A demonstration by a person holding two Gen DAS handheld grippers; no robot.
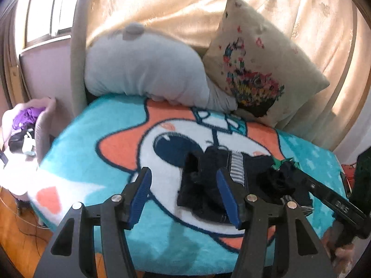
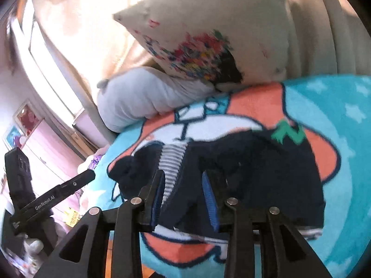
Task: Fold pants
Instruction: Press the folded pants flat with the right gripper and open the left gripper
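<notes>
pants: dark pants [image 2: 250, 171] lie bunched on the blanket [image 2: 343, 125], near its front edge, with a striped band [image 2: 172, 162] showing on the side nearer my left hand. In the left view they [image 1: 201, 185] are a crumpled heap, not flat.

left gripper: my left gripper [image 1: 185, 197] has its jaws wide apart and grips nothing. The right-hand pad [image 1: 228, 199] sits over the heap; the other pad [image 1: 139, 197] is over bare blanket.

right gripper: my right gripper [image 2: 184, 199] is also apart, with cloth lying between its pads. I judge it not yet closed on anything; whether the pads touch the cloth I cannot tell.

risk, grip: the cloth is piled in layers, so a pinch here could take one layer only, or take blanket pile with it, and a lift would drag the blanket.

risk, fold: with the legs tangled, any fold started now would probably trap wrinkles and come out lopsided. I think it wants spreading first.

risk, edge: the heap is close to the front edge; a careless pull toward me could slide it off.

risk, clash: my two grippers work close together over one small heap, and could knock each other.
</notes>
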